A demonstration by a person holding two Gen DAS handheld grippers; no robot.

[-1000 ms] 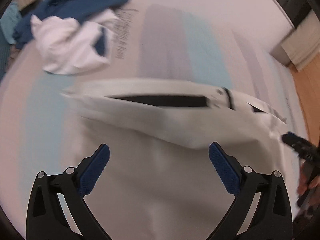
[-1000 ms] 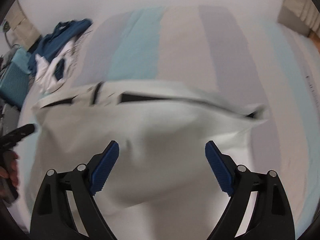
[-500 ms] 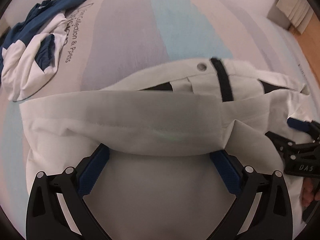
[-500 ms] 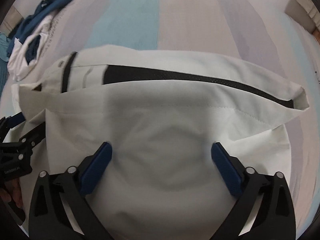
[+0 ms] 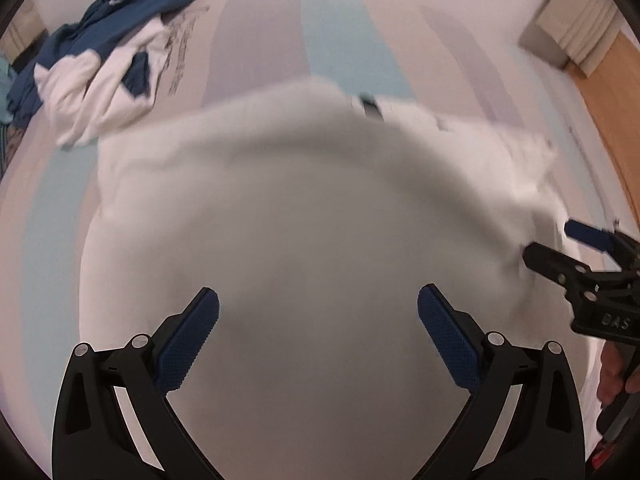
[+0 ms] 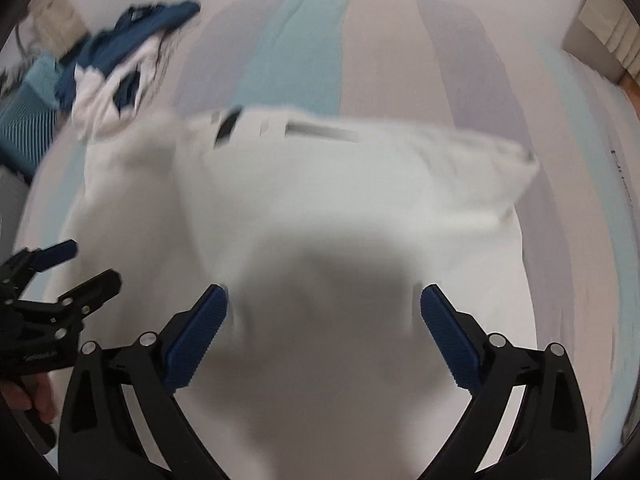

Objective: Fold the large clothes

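A large white garment with black trim lies folded on the striped bed; it also fills the right wrist view, blurred. My left gripper is open above its near part, holding nothing. My right gripper is open above the garment too, empty. The right gripper shows at the right edge of the left wrist view, jaws apart. The left gripper shows at the left edge of the right wrist view, jaws apart.
A crumpled blue and white garment lies at the far left of the bed; it shows in the right wrist view too. A teal basket stands left of the bed. Wooden floor and a curtain lie at the right.
Both grippers have pulled back and lifted from the garment. The folded upper layer has dropped flat over the waistband, hiding most of the black trim.
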